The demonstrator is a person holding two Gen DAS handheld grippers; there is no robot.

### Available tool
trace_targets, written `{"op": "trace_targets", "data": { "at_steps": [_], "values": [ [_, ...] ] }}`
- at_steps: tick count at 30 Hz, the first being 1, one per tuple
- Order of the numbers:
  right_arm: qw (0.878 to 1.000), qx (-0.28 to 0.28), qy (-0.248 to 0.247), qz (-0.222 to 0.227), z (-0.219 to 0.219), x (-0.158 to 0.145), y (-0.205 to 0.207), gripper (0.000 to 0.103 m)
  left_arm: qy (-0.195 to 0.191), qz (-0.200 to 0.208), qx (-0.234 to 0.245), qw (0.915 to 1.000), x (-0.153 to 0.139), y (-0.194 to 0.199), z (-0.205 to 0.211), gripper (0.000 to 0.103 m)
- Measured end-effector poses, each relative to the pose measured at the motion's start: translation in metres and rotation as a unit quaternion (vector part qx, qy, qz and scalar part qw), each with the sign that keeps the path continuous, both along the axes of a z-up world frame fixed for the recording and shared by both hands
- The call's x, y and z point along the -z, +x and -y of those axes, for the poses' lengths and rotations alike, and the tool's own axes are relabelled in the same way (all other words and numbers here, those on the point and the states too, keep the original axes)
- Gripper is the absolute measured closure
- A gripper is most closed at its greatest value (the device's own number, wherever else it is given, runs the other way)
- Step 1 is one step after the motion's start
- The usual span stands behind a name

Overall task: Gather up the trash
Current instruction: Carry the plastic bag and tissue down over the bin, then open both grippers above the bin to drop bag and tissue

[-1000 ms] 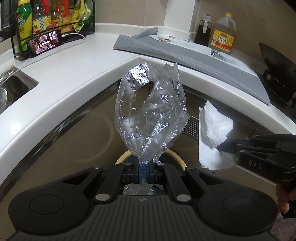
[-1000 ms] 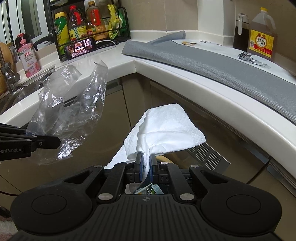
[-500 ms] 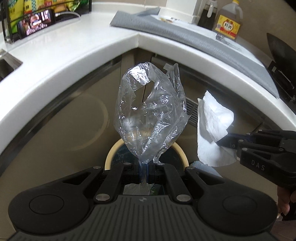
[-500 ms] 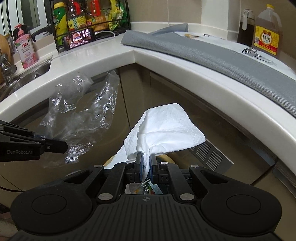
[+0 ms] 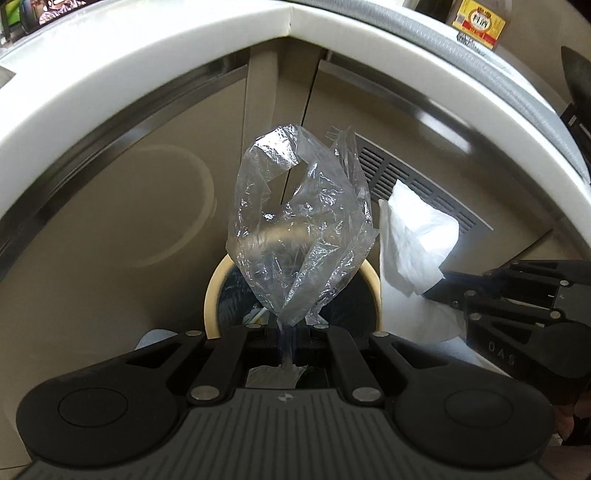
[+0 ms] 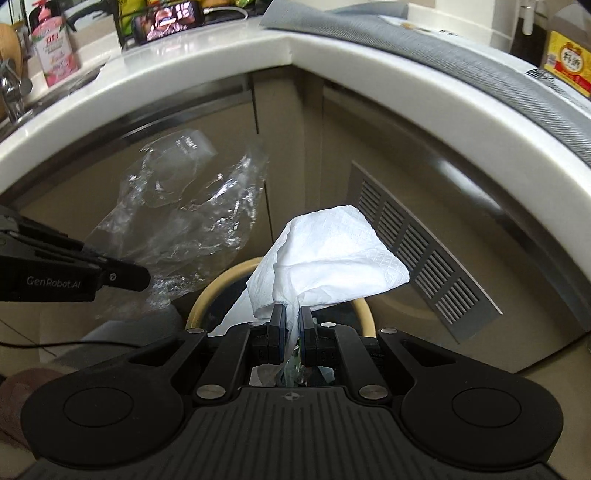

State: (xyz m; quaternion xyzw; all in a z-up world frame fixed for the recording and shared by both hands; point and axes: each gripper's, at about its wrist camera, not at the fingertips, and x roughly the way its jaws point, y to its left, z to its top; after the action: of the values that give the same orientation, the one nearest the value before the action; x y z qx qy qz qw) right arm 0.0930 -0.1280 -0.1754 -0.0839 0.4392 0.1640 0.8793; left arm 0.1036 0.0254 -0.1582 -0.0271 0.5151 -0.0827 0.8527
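My left gripper [image 5: 286, 328] is shut on a crumpled clear plastic bag [image 5: 299, 225], which stands up from its tips above a round bin with a cream rim [image 5: 212, 291]. In the right wrist view the same bag [image 6: 184, 225] hangs left of centre, with the left gripper [image 6: 146, 275] entering from the left edge. My right gripper [image 6: 290, 314] is shut on a white paper napkin [image 6: 332, 254], held over the bin's rim [image 6: 218, 284]. In the left wrist view that napkin [image 5: 413, 236] shows to the right, pinched by the right gripper [image 5: 437, 286]. Some trash lies inside the bin.
A white curved countertop edge [image 6: 288, 51] arches overhead, with beige cabinet doors and a slotted vent [image 6: 417, 251] below it. A grey mat [image 6: 443, 55], a bottle with a yellow label [image 6: 569, 62], a pink soap bottle [image 6: 55, 48] and a phone [image 6: 166, 18] stand on the counter. A black cable [image 6: 74, 344] trails at left.
Both grippers have sunk from countertop height to below its edge, closer to the bin, each still holding its item. The views have tilted further downward.
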Motion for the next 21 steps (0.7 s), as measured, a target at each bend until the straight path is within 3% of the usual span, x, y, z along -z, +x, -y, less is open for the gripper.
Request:
{"op": "trace_targets", "data": {
  "at_steps": [9,21],
  "values": [
    [1.000,-0.002,-0.015,-0.025,-0.006,0.025,0.020,0.095,0.024,-0.029,0.010,0.9992,0.025,0.023,0.016,0.098],
    [0.994,0.029,-0.004,-0.103,-0.008,0.071,0.052,0.094,0.050,-0.086,0.012,0.9949,0.080,0.054,0.030,0.098]
  ]
}}
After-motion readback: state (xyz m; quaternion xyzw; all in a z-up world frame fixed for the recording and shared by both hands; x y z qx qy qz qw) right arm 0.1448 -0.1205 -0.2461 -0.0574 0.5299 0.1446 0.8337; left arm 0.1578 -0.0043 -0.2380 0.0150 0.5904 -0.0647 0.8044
